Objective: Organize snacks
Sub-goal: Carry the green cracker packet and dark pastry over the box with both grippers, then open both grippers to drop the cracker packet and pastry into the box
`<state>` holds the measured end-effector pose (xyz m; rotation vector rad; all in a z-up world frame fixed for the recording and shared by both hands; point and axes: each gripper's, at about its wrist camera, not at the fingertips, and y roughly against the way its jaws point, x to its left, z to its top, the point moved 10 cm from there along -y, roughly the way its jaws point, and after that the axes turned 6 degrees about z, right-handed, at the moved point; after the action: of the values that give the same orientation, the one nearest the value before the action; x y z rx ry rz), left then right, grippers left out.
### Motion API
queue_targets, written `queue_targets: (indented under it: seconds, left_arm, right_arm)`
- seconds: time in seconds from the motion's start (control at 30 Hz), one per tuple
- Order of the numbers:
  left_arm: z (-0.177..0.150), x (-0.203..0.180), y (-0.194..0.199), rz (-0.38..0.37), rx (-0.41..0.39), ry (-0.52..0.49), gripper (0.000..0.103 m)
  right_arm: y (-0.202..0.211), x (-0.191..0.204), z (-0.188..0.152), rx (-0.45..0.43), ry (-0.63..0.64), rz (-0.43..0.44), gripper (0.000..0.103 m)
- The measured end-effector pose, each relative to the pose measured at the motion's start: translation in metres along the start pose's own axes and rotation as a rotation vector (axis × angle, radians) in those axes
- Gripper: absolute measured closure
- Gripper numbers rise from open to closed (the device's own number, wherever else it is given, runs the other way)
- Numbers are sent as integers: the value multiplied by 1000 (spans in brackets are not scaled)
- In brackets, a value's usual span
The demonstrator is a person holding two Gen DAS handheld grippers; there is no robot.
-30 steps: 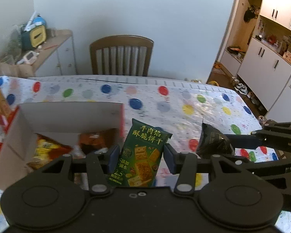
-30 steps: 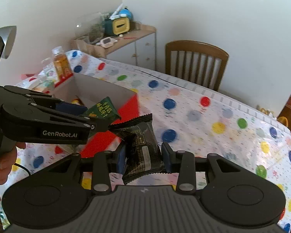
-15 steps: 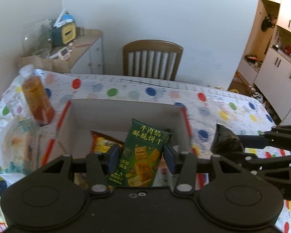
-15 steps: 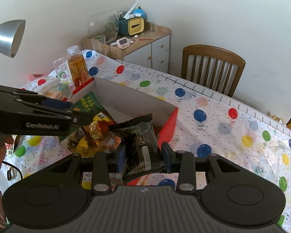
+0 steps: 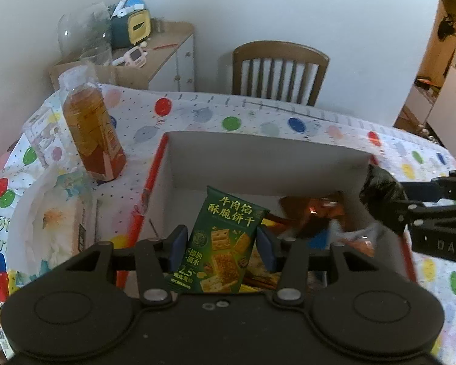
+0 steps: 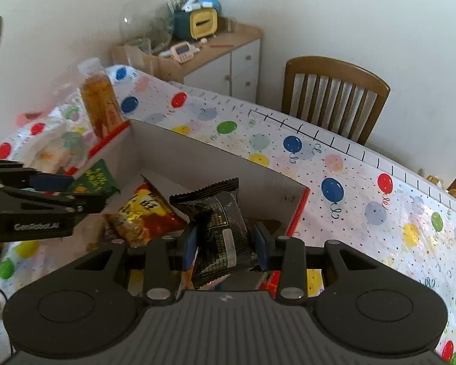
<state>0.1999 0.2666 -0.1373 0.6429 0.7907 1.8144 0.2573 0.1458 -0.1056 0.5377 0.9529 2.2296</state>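
Covering surface [image 5: 258, 112]: balloon-print cloth; wooden chair [image 5: 279, 70] behind, white wall. Left claw [image 5: 221, 243] clamped on green cracker packet [image 5: 225, 240] over open cardboard box [image 5: 258, 164]. Right claw [image 6: 225, 243] clamped on black snack packet [image 6: 222, 228] over same box. Only left wrist view shows white cupboards [image 5: 450, 91].

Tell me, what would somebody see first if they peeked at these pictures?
Probably the green cracker packet pinched in the left gripper and the black snack packet pinched in the right gripper, both held over the open cardboard box that already has snacks inside. Next, the balloon tablecloth and the amber drink bottle standing left of the box.
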Motion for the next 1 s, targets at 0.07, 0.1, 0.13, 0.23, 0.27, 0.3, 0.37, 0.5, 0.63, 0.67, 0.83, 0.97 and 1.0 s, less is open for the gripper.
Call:
queue_targets:
  seconds: [0.07, 0.1, 0.13, 0.23, 0.27, 0.3, 0.37, 0.5, 0.63, 0.67, 0.83, 0.97, 1.0]
  left_arm:
    - [0, 4, -10, 6, 9, -2, 56]
    - [0, 4, -13, 10, 9, -10, 56]
    - [0, 5, -17, 17, 10, -17, 56]
    - [-1, 6, -28, 16, 20, -25, 56]
    - [-2, 6, -31, 14, 22, -28, 56]
    - [-3, 5, -34, 13, 25, -33, 56]
    - [-6, 5, -38, 7, 38, -37, 56]
    - [-14, 3, -44, -7, 62, -38, 56]
    - [-21, 1, -49, -18, 84, -43, 59]
    - [-22, 1, -50, -19, 88, -43, 59]
    - [-25, 0, -50, -24, 94, -46, 59]
    - [-26, -3, -44, -33, 87, -57, 58]
    - [-26, -4, -42, -35, 85, -56, 57]
  right_arm:
    - [-13, -2, 3, 13, -3, -8, 65]
    - [-19, -2, 3, 21, -5, -11, 65]
    - [-26, -4, 4, 29, -8, -16, 65]
    - [-41, -7, 2, 50, -16, -26, 65]
    - [-45, -7, 1, 58, -19, -25, 65]
    - [-49, -8, -1, 67, -22, -23, 65]
    - [-56, -8, -3, 79, -21, -22, 65]
    - [-62, -7, -7, 95, -24, -18, 65]
    - [-64, -8, -9, 96, -27, -20, 65]
    - [-64, -8, -9, 96, -28, -19, 65]
    - [-58, -9, -7, 79, -42, -10, 62]
    - [-47, -10, -4, 46, -51, -7, 52]
    - [-43, -10, -3, 35, -53, -9, 49]
